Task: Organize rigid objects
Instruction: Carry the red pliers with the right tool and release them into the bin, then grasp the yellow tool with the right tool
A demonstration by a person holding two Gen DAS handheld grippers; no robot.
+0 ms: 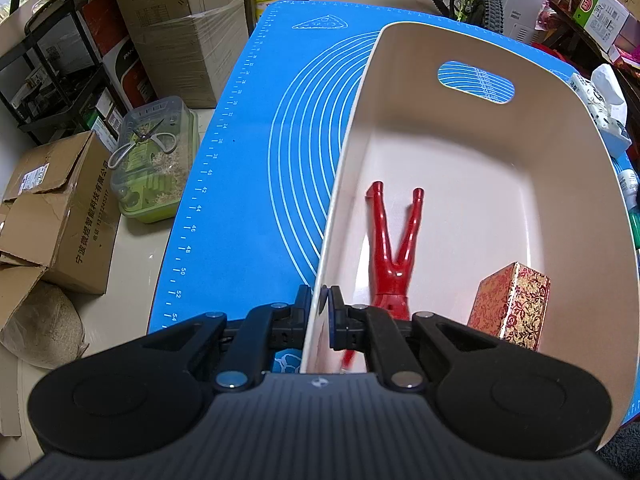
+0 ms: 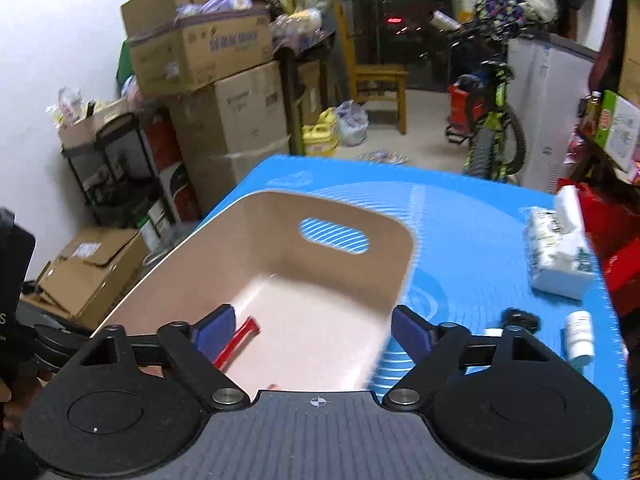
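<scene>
A cream plastic bin (image 1: 460, 128) with a handle slot stands on the blue mat (image 1: 248, 160). Inside it lie a red leg-shaped figure (image 1: 394, 248) and a red-and-gold patterned box (image 1: 510, 306). My left gripper (image 1: 324, 312) is shut on the bin's left wall near its near corner. My right gripper (image 2: 312, 332) is open and empty, hovering above the bin (image 2: 256, 236); the red figure (image 2: 238, 346) shows between its fingers. A white bottle (image 2: 579, 338) and a black cap (image 2: 520, 318) lie on the mat to the bin's right.
A tissue pack (image 2: 560, 252) sits on the mat's right side. Cardboard boxes (image 1: 60, 208), a clear container with scissors (image 1: 154, 160) and a black rack stand on the floor left of the table. A bicycle (image 2: 494, 128) and chair stand beyond the far edge.
</scene>
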